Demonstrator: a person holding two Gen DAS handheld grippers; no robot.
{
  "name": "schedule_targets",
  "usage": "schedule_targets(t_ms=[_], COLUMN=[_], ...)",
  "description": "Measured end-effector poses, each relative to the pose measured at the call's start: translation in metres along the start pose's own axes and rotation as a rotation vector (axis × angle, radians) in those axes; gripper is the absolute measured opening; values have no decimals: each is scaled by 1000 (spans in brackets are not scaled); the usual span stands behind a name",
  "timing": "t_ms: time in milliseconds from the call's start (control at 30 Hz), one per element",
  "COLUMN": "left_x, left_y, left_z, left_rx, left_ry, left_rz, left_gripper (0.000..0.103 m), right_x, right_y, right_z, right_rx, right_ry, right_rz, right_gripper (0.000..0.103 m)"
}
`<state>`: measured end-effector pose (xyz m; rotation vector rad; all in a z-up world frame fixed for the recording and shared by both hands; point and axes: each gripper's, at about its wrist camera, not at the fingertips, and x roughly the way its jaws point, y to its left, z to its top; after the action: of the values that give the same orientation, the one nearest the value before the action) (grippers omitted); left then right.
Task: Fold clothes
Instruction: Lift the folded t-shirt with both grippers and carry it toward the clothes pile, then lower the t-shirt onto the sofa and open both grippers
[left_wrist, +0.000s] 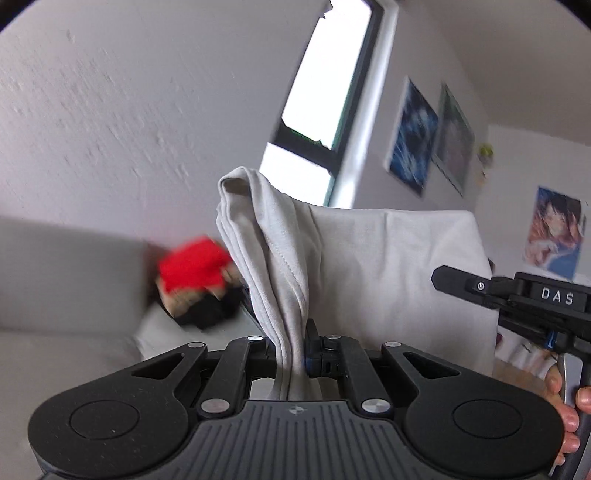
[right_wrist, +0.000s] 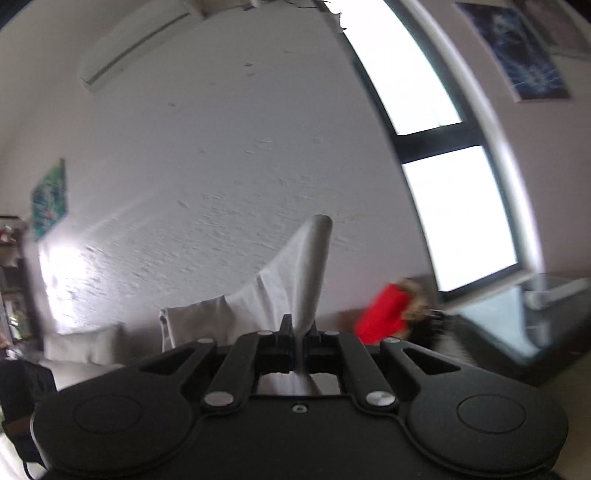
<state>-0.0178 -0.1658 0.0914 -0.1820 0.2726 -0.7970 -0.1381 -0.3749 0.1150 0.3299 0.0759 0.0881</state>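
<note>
Garment first: your light grey garment is up in the air, stretched between both tools with the white wall and the window behind it. Your left gripper has its jaws pressed together on a bunched, ridged fold of the cloth, which rises from the pinch to a rounded peak and then spreads out flat to the right. Your right gripper is likewise clamped tight on a narrow tongue of the same fabric standing up between its jaws.

From the left wrist camera you can see the right tool's black body marked "DAS" at the far right edge, with your hand wrapped round its handle.

Behind the cloth sits a grey sofa with a red and dark object on it; it is too blurred to identify, possibly a soft toy. Posters hang beside the window.
</note>
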Motion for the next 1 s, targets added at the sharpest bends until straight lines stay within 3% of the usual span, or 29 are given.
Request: schedule_targets(t_ms=[200,300,433,667,733,767,800,900,933,1000], left_x=[84,119,158,222,235,241,248,247,240,229], left_y=[0,15,37,60,69,74,78,100,109,118], left_z=[-39,-46,-60,-58,-64,-66,-69,-77,-79,-81], left_rx=[30,48,-8,-38,-13,-1,11,24,15,-7], left_ry=[192,243,314,340,354,361,367,375,382,398], left_rz=[-4,18,21,45,90,113,136,260,286,292], left_gripper=[7,8,8,8,15,23,28,27,27,26], right_x=[19,42,78,144,166,177,185,189,180,165], right_y=[-75,-108,-149,-181,-190,-195,-198,-202,-201,-196], right_z=[-48,-65,-79,-70,-69,-70,-73,-83,-84,-87], right_rx=[150,220,289,286,283,275,250,152,140,117], right_ry=[77,91,100,138,161,180,208,257,249,254], right_rz=[-133,-180,-230,-266,-284,-298,-331,-487,-509,-509], right_gripper=[4,4,4,4,4,4,6,22,31,38])
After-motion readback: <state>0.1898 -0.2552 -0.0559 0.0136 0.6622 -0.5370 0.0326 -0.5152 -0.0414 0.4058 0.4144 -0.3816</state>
